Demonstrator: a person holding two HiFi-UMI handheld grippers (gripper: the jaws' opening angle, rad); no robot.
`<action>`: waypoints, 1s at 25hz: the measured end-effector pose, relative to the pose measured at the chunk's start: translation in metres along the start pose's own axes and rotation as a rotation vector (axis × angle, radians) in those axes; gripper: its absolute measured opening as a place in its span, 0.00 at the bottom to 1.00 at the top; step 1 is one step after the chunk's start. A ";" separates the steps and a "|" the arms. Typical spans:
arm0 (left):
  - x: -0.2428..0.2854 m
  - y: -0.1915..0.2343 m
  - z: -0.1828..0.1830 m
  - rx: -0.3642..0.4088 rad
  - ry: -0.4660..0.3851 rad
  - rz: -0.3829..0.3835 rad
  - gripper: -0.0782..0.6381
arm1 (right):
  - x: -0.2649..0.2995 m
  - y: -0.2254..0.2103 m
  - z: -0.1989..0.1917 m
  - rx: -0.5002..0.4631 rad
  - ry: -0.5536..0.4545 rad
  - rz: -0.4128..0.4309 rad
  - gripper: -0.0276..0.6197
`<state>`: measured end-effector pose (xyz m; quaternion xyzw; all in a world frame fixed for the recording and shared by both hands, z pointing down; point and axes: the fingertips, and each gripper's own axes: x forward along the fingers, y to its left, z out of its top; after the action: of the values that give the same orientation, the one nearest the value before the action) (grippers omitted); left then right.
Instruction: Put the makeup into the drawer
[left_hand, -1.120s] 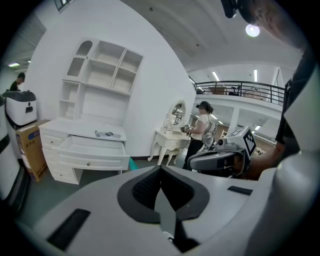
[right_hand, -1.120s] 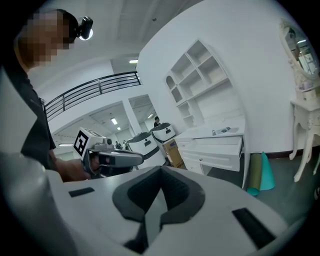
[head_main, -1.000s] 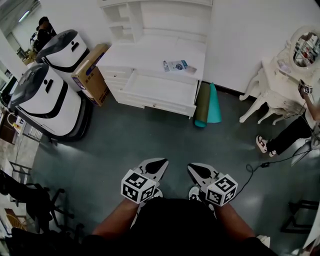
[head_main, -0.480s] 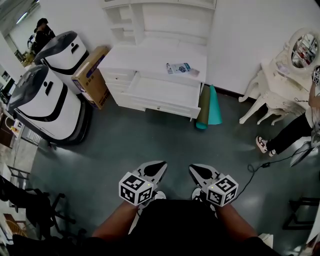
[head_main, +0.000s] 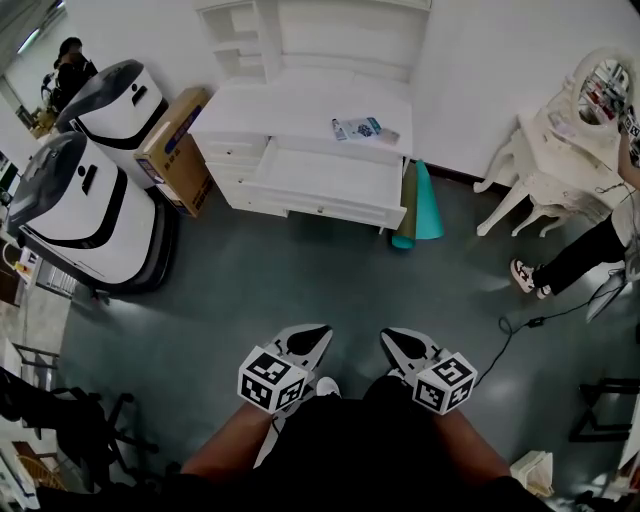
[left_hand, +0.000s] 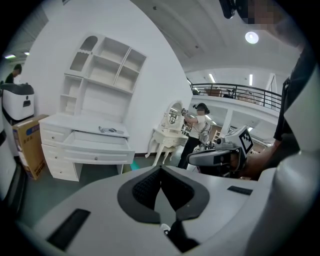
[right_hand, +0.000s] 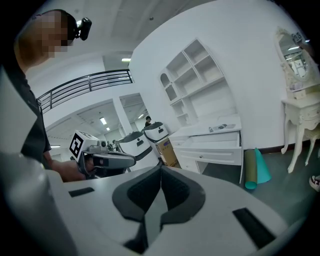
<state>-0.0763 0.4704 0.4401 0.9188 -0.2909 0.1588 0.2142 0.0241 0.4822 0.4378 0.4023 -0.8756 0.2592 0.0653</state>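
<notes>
A white desk (head_main: 300, 105) with shelves stands against the far wall, its wide drawer (head_main: 325, 180) pulled open and bare inside. The makeup (head_main: 365, 129), a flat packet with blue print, lies on the desktop at the right; it shows as a small packet (left_hand: 111, 130) in the left gripper view and as a packet (right_hand: 220, 127) in the right gripper view. My left gripper (head_main: 318, 333) and right gripper (head_main: 390, 338) hang side by side low over the grey floor, far from the desk. Both are shut with nothing between the jaws.
Two large white-and-grey machines (head_main: 85, 190) and a cardboard box (head_main: 175, 150) stand left of the desk. Rolled green and teal mats (head_main: 417, 210) lean at its right. A white dressing table (head_main: 560, 150) with a mirror and a person's legs (head_main: 570, 265) are at the right; a cable (head_main: 530, 325) trails on the floor.
The desk and the things around it have shifted a little in the head view as I move across the floor. Both grippers keep their place before me and stay shut.
</notes>
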 end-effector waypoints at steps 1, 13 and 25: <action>0.000 0.002 0.001 -0.003 0.000 -0.003 0.12 | 0.000 -0.002 0.000 0.004 0.002 -0.006 0.09; 0.032 0.030 0.026 -0.018 -0.015 -0.030 0.12 | 0.033 -0.044 0.030 0.075 -0.025 -0.029 0.09; 0.123 0.106 0.124 0.044 -0.001 0.047 0.12 | 0.083 -0.157 0.132 0.122 -0.138 -0.024 0.09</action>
<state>-0.0235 0.2740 0.4169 0.9162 -0.3091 0.1697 0.1902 0.0965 0.2745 0.4142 0.4329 -0.8557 0.2830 -0.0167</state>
